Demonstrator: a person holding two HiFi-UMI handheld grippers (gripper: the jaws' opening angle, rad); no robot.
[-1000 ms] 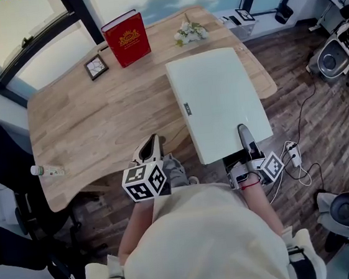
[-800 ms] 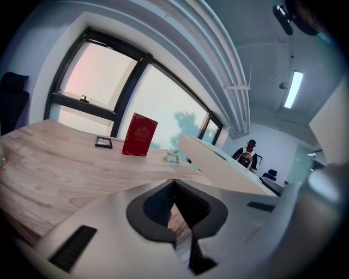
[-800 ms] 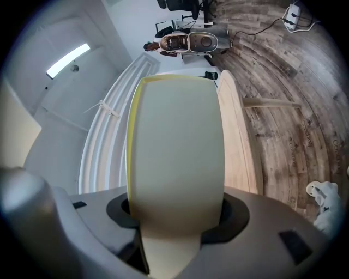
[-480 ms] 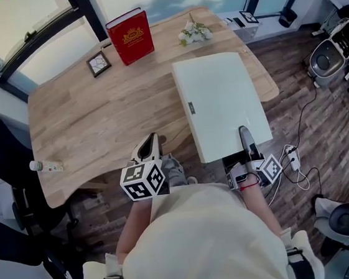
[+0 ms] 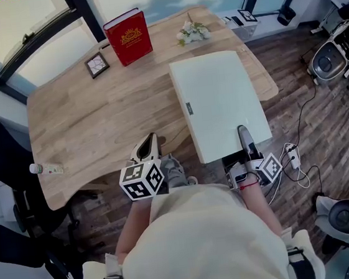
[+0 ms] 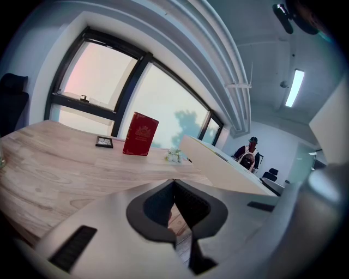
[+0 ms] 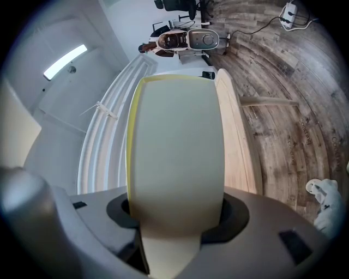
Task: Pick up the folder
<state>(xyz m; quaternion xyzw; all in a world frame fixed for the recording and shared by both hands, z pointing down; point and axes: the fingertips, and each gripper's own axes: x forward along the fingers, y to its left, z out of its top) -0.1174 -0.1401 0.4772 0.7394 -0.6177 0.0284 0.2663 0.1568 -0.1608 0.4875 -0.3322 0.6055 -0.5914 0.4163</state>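
The folder (image 5: 217, 103) is a large pale greenish-white binder that lies lengthwise over the right part of the wooden table (image 5: 97, 119). Its near end juts past the table's front edge. My right gripper (image 5: 243, 135) is shut on that near edge, with one finger lying on top of the cover. In the right gripper view the folder (image 7: 177, 147) fills the space between the pads of the right gripper (image 7: 174, 218). Whether the far end rests on the table I cannot tell. My left gripper (image 5: 151, 141) hovers at the table's front edge, left of the folder, shut and holding nothing (image 6: 174, 188).
At the table's far side stand a red book (image 5: 126, 38), a small picture frame (image 5: 96, 66) and a little bunch of flowers (image 5: 190, 32). A small bottle (image 5: 45, 170) lies at the left corner. Dark chairs (image 5: 1, 155) stand at the left, and a power strip with cables (image 5: 293, 153) lies on the floor at the right.
Only the head view sways a little. Both grippers and the folder keep their places.
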